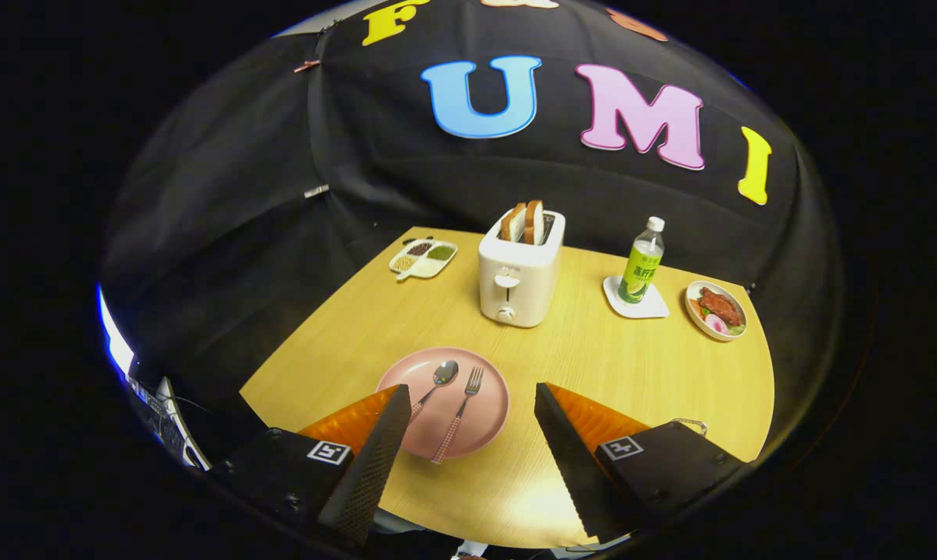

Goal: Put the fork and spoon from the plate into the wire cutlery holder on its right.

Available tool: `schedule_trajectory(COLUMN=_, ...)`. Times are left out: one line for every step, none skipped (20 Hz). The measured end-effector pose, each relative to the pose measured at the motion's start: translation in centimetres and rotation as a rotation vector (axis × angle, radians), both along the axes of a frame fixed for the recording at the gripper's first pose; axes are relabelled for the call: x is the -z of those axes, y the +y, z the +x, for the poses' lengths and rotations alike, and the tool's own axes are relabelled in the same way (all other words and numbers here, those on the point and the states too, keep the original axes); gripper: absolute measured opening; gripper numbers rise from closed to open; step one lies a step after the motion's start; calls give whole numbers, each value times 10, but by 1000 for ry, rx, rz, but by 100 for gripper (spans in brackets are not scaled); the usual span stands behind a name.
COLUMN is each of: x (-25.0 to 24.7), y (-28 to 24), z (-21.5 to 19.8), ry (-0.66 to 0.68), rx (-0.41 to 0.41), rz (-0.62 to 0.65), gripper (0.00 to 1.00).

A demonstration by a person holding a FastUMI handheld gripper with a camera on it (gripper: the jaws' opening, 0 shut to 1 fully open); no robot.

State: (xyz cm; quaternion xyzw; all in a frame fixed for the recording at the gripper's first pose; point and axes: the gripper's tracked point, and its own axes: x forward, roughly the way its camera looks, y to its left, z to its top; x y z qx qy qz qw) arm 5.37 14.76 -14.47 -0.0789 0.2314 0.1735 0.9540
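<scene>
On the wooden table [631,373], far left to right, sit a sectioned dish [423,258], toaster [521,272] holding bread, bottle [642,261] and food plate [715,309]; nearer, the pink plate [490,404] holds spoon [437,381] and fork [460,414] between the gripper's [472,404] wide-spread, empty fingers.

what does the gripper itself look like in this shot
The gripper has two wedge-shaped fingers tapering to points, their inner faces finely ribbed or dimpled. Each is mounted on a boxy black housing bearing a small square black-and-white marker. No cables or sleeve are visible. The fingers stand wide apart.
</scene>
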Motion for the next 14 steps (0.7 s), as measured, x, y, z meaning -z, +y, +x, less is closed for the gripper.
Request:
schedule_trajectory(x=14, y=6, z=3, ry=36, rx=-10, rz=-23, gripper=100)
schedule_trajectory(x=29, y=11, z=7, ry=78, rx=-14, rz=-43, gripper=100)
schedule_trajectory(x=45, y=15, z=10, ry=121, rx=-10, rz=-61, gripper=100)
schedule_trajectory(x=59, y=20, z=13, ry=158, rx=-9, rz=-73, gripper=100)
schedule_trajectory(x=71, y=26, z=17, ry=183, rx=-9, rz=-84, gripper=100)
schedule_trajectory(x=84, y=30, z=22, ry=204, rx=-7, rz=-105, gripper=100)
schedule_trajectory(x=96, y=33, z=25, ry=227, rx=-5, rz=-129, gripper=100)
schedule_trajectory(x=107, y=33, z=28, ry=254, rx=4, rz=-151, gripper=99)
schedule_trajectory(x=121, y=34, z=27, ry=292, rx=16, rz=-166, gripper=99)
schedule_trajectory(x=132, y=34, z=27, ry=329, rx=27, rz=-178, gripper=94)
schedule_trajectory(x=143, y=33, z=28, ry=356, rx=39, rz=-195, gripper=91)
schedule_trajectory(x=150, y=31, z=29, ry=375, rx=52, rz=-209, gripper=85)
schedule_trajectory(x=156, y=31, z=30, ry=389, rx=59, rz=-214, gripper=80)
schedule_trajectory(x=161, y=30, z=30, ry=403, rx=68, rz=-212, gripper=69)
